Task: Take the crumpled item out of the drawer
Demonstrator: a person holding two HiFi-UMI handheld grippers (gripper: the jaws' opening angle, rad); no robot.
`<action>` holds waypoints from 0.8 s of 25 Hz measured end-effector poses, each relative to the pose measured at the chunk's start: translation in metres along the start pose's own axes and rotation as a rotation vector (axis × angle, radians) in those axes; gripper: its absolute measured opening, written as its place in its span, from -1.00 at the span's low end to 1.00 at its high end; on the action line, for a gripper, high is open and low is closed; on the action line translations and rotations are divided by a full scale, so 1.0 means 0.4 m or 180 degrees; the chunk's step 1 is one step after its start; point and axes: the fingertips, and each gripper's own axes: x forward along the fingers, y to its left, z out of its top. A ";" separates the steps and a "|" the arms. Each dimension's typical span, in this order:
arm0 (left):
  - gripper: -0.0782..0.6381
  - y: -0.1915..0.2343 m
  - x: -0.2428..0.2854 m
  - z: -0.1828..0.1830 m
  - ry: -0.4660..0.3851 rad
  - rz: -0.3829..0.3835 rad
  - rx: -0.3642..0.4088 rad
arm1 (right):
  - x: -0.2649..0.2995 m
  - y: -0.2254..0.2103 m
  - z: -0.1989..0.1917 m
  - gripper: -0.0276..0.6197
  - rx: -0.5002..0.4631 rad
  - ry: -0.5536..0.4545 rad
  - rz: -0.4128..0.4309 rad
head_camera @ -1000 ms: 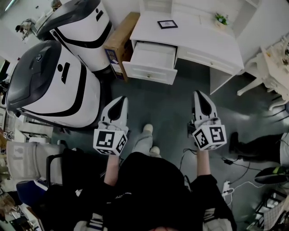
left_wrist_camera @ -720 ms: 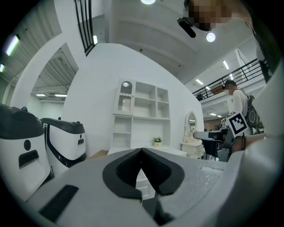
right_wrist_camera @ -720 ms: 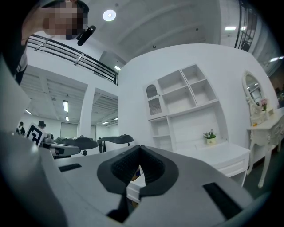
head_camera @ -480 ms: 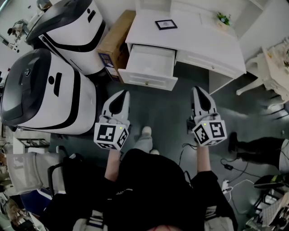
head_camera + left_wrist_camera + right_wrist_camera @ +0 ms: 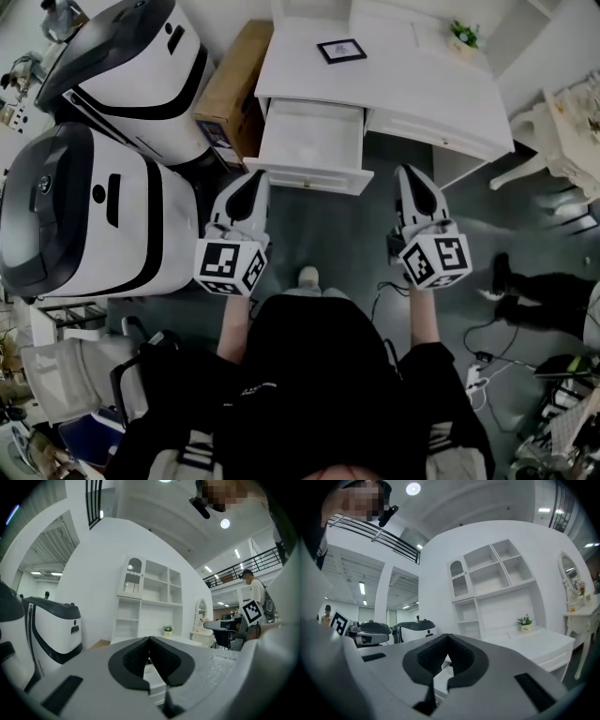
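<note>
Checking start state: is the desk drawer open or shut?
Open. In the head view the drawer stands pulled out of the white desk, its inside exposed from above. What lies in it cannot be told.

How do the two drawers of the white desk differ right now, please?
The left drawer is pulled out, its white inside showing; the right drawer is shut, only its front showing. The left drawer lies ahead of the left gripper, the right drawer ahead of the right gripper. Both are white, in one desk.
</note>
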 end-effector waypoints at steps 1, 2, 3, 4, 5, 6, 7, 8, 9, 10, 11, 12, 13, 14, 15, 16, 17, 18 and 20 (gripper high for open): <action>-0.79 0.008 0.010 -0.007 0.0016 -0.0009 -0.0011 | 0.011 -0.002 -0.006 -0.94 0.0005 0.0008 -0.0007; -0.79 0.013 0.019 -0.017 0.0040 -0.0019 -0.0029 | 0.020 -0.004 -0.013 -0.94 0.0015 0.0021 -0.0014; -0.79 0.017 0.027 -0.028 0.0072 -0.0031 -0.0052 | 0.029 -0.007 -0.021 -0.94 0.0026 0.0040 -0.0020; -0.79 0.019 0.033 -0.040 0.0108 -0.0043 -0.0074 | 0.037 -0.009 -0.029 -0.94 0.0039 0.0064 -0.0024; -0.79 0.022 0.038 -0.051 0.0144 -0.0051 -0.0093 | 0.046 -0.012 -0.036 -0.94 0.0051 0.0091 -0.0027; -0.79 0.027 0.044 -0.061 0.0177 -0.0054 -0.0111 | 0.056 -0.015 -0.044 -0.94 0.0062 0.0120 -0.0025; -0.79 0.033 0.051 -0.070 0.0206 -0.0051 -0.0127 | 0.068 -0.018 -0.051 -0.94 0.0072 0.0146 -0.0018; -0.79 0.040 0.059 -0.079 0.0233 -0.0045 -0.0143 | 0.082 -0.020 -0.058 -0.94 0.0080 0.0169 -0.0007; -0.79 0.049 0.068 -0.087 0.0259 -0.0040 -0.0161 | 0.096 -0.021 -0.066 -0.94 0.0085 0.0191 0.0003; -0.79 0.057 0.077 -0.096 0.0285 -0.0035 -0.0179 | 0.111 -0.023 -0.074 -0.94 0.0089 0.0215 0.0012; -0.79 0.065 0.086 -0.104 0.0309 -0.0030 -0.0197 | 0.127 -0.025 -0.082 -0.94 0.0094 0.0239 0.0020; -0.79 0.072 0.095 -0.112 0.0331 -0.0021 -0.0217 | 0.143 -0.028 -0.089 -0.94 0.0101 0.0263 0.0031; -0.79 0.080 0.105 -0.119 0.0350 -0.0009 -0.0240 | 0.160 -0.031 -0.096 -0.94 0.0110 0.0286 0.0045; -0.79 0.089 0.116 -0.126 0.0367 0.0003 -0.0262 | 0.177 -0.035 -0.103 -0.94 0.0118 0.0306 0.0064; -0.79 0.096 0.130 -0.133 0.0385 0.0016 -0.0281 | 0.196 -0.040 -0.109 -0.94 0.0125 0.0327 0.0084; -0.79 0.104 0.144 -0.140 0.0403 0.0029 -0.0295 | 0.216 -0.046 -0.116 -0.94 0.0132 0.0348 0.0106; -0.79 0.112 0.160 -0.147 0.0425 0.0041 -0.0307 | 0.237 -0.052 -0.122 -0.94 0.0141 0.0372 0.0127; -0.79 0.120 0.176 -0.154 0.0449 0.0052 -0.0320 | 0.258 -0.059 -0.129 -0.94 0.0150 0.0399 0.0148; -0.79 0.136 0.212 -0.172 0.0503 0.0075 -0.0354 | 0.302 -0.073 -0.145 -0.94 0.0175 0.0459 0.0196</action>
